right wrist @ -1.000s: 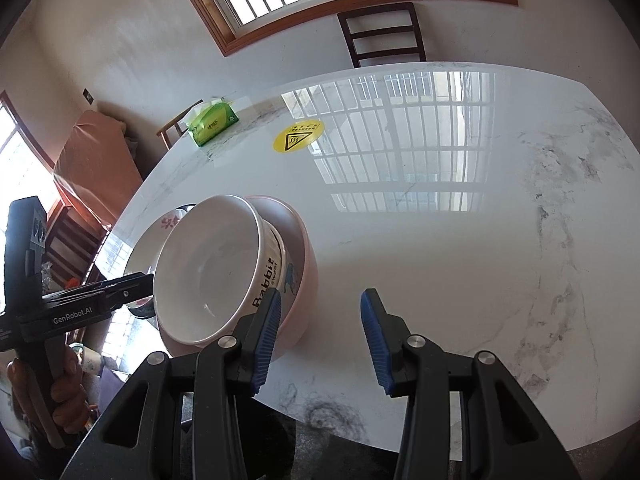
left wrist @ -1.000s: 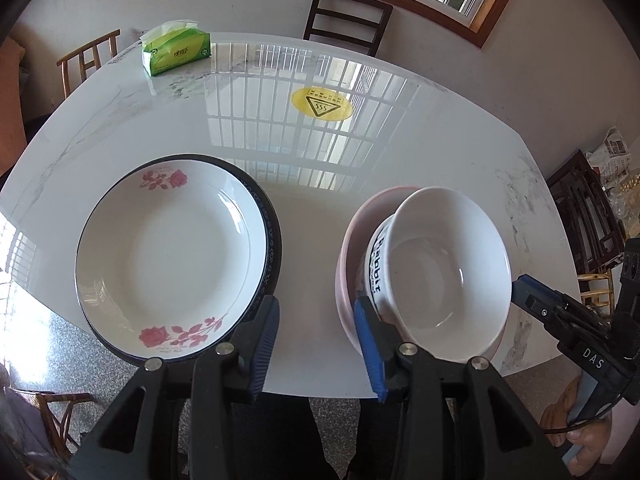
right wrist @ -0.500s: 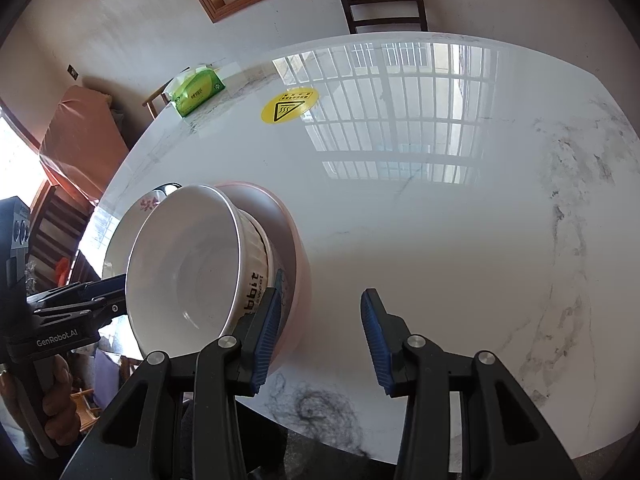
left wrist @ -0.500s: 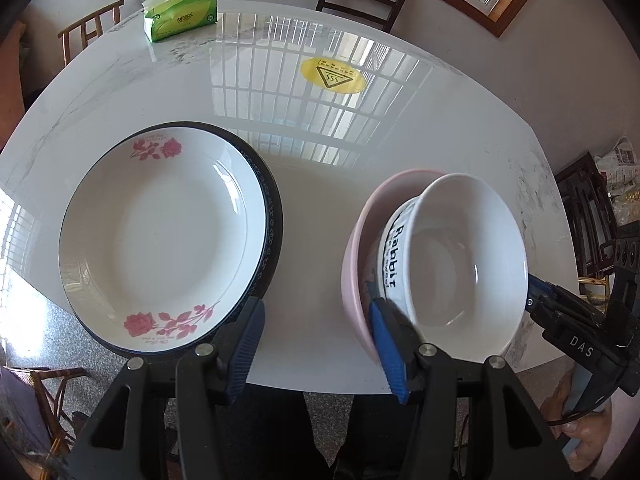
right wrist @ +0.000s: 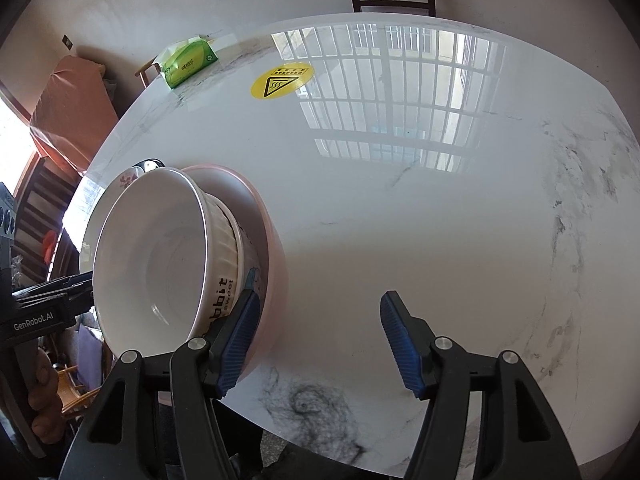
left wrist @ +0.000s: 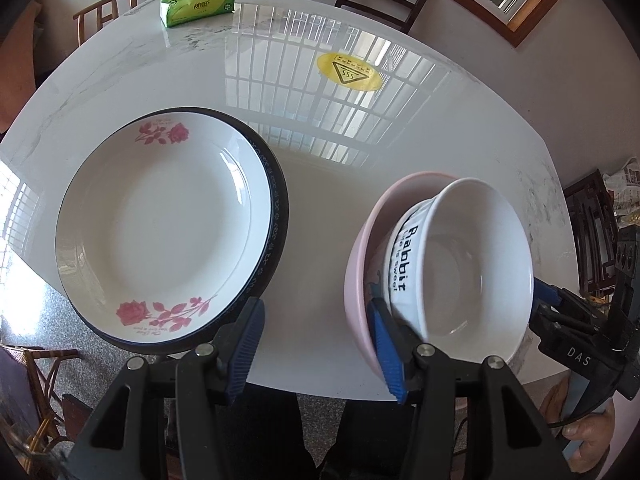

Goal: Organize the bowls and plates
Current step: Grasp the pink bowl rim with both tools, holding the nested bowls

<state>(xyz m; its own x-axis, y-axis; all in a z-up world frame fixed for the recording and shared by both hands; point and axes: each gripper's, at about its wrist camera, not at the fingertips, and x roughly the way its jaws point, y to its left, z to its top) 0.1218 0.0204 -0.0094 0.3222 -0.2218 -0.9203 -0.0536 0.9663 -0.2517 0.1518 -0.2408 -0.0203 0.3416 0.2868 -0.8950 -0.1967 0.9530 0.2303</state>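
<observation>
Nearest in, the left gripper hangs over the table's front edge with its jaws apart and nothing pressed between them; its right pad sits tucked just against the pink bowl, and whether it actually touches I cannot tell. The right gripper has just been opening, jaws wide now over bare marble with nothing between them, its left pad close beside the pink bowl's outer wall.

The white bowl, lettered on its ribbed side, is nested tilted inside the pink one near the front right of the table. My read: glazed ceramic, stiff, fairly weighty, slick and chip-prone, so the rim is the place to pinch, one pad inside and one out. Tilted as it is, it may rock or slide when lifted.

Just to the left, apart from the bowls, the flowered white plate sits on a dark-rimmed plate. Same hard, slippery handling there, I judge; take the overhanging lip.

Farther back, a yellow sticker and a green tissue pack.

Hidden: the pink bowl's base, how the white bowl seats, and most of the dark plate. The right view shows only a sliver of the plates.
</observation>
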